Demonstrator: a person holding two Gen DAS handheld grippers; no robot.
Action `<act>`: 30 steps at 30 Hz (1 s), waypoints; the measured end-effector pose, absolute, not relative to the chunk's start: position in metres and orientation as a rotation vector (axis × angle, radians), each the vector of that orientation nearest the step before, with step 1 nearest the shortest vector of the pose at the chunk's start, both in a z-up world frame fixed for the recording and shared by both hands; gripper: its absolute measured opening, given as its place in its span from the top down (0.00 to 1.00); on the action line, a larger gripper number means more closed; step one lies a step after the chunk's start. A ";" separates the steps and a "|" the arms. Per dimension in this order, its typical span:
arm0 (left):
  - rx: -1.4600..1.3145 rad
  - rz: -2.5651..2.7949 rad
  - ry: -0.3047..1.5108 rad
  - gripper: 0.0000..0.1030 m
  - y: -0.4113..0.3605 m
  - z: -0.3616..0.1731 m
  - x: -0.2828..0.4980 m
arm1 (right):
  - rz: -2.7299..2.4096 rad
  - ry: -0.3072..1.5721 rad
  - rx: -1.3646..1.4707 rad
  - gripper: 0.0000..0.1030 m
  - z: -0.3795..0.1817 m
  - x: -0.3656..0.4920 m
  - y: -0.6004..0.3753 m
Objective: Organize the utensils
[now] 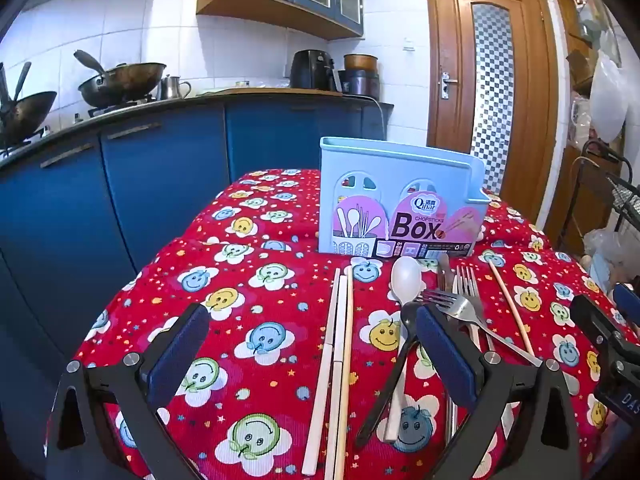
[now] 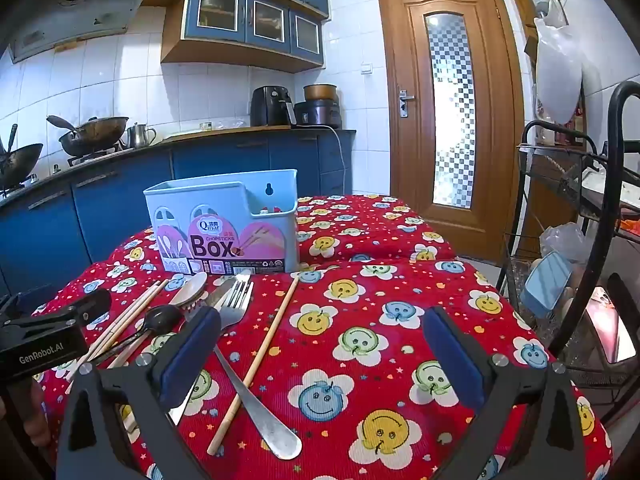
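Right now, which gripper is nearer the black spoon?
Left. The black spoon lies right beside the left gripper's right finger, inside its open span. The right gripper hovers open over bare tablecloth, with the spoon beyond its left finger.

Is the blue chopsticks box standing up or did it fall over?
Standing up. The blue box sits flat on the red tablecloth, open top upward, label upright.

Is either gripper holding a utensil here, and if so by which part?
Nothing is held. The left gripper and right gripper both have open jaws above the tablecloth, with no utensil between them.
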State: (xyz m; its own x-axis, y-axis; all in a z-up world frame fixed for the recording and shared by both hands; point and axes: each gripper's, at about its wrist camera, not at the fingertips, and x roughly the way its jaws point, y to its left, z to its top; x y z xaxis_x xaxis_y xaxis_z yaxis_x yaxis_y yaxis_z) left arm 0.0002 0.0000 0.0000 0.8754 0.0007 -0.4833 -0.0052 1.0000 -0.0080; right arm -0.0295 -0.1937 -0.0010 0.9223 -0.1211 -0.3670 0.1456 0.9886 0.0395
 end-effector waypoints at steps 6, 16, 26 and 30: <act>-0.009 0.001 0.504 0.01 0.000 0.000 0.000 | -0.140 0.377 0.066 0.00 -0.001 -0.030 -0.192; 0.002 0.001 0.500 0.01 -0.004 -0.003 0.000 | -0.138 0.379 0.072 0.00 -0.001 -0.029 -0.194; 0.002 0.003 0.503 0.01 -0.005 -0.002 -0.002 | -0.138 0.380 0.073 0.00 -0.001 -0.029 -0.195; 0.002 0.003 0.502 0.01 -0.005 -0.002 -0.002 | -0.138 0.380 0.074 0.00 -0.001 -0.029 -0.195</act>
State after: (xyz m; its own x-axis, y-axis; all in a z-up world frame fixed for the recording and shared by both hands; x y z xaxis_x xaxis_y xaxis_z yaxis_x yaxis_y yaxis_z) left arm -0.0021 -0.0052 -0.0016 0.8764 0.0035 -0.4815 -0.0024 1.0000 0.0030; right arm -0.0291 -0.1946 -0.0011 0.9193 -0.1204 -0.3748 0.1481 0.9879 0.0460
